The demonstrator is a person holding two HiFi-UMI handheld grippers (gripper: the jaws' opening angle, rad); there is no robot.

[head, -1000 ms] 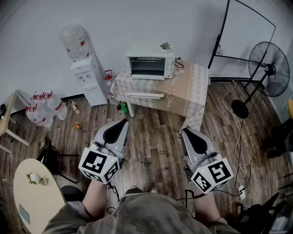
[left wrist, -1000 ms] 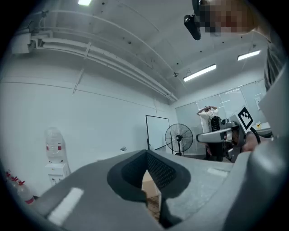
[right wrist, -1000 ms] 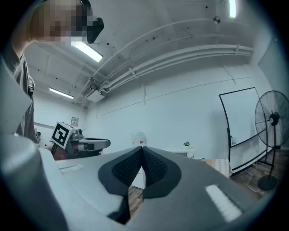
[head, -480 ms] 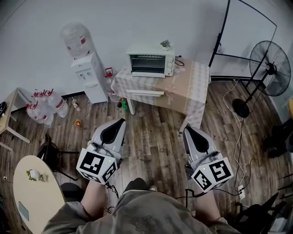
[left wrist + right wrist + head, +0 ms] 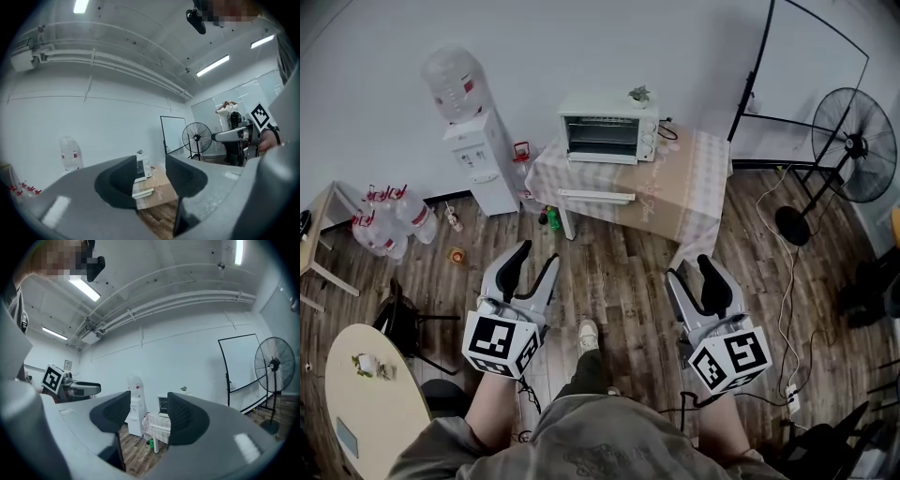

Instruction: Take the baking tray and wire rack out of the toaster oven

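Nothing was removed yet: the white toaster oven (image 5: 607,127) sat at the checked-cloth counter's (image 5: 686,178) back-left corner, well away from the left gripper (image 5: 537,253), whose jaws were apart and empty, and the right gripper (image 5: 689,267), whose jaws had just been opening on nothing.

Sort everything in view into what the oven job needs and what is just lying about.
Job: toaster oven on the clothed table; tray and rack too small to make out; left gripper, open, empty; right gripper, jaws just opened, empty.
Lying about: water dispenser, floor bottles, standing fan, round table.
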